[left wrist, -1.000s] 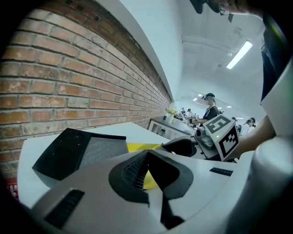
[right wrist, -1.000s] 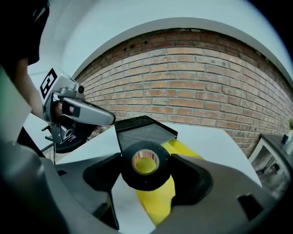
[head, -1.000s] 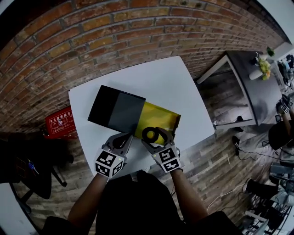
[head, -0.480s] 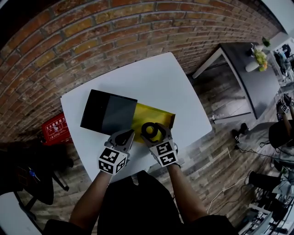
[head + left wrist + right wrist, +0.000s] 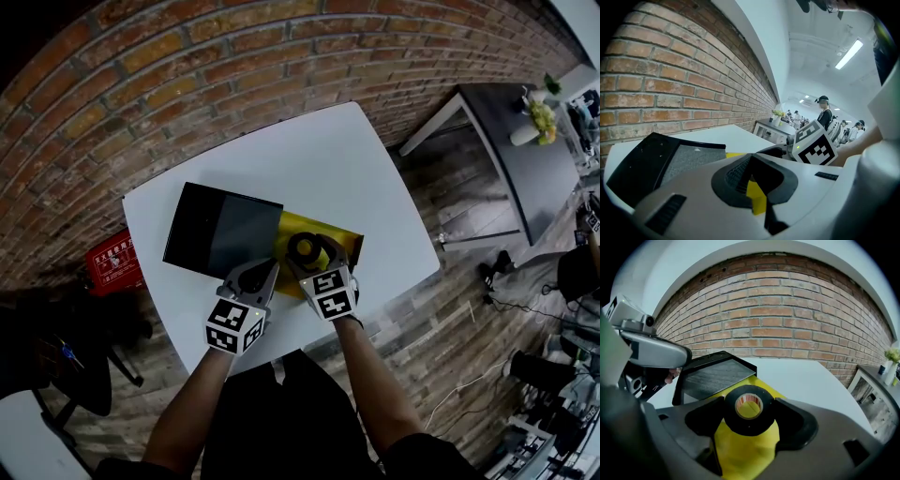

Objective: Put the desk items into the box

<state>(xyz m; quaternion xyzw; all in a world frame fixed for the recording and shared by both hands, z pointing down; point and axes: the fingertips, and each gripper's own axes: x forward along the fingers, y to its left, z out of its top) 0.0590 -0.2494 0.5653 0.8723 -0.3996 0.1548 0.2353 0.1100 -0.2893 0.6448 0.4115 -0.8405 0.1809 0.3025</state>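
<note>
A yellow box [image 5: 349,243] lies open on the white table [image 5: 309,159], with its black lid [image 5: 220,230] resting over its left part. My right gripper [image 5: 307,254] is shut on a black tape roll [image 5: 303,248] and holds it just above the box's yellow inside. In the right gripper view the tape roll [image 5: 749,409] sits upright between the two jaws, with the box [image 5: 745,453] below it and the lid [image 5: 712,373] to the left. At the box's near edge, beside the lid, my left gripper [image 5: 253,277] is shut with nothing in it.
On the floor left of the table stands a red case [image 5: 114,262]. A grey table [image 5: 525,141] with a vase stands at the far right. The brick wall runs behind the white table. Several people [image 5: 825,115] are in the room beyond.
The right gripper has carried the tape roll a little farther in over the yellow box. The left gripper has stayed by the box's near edge.
</note>
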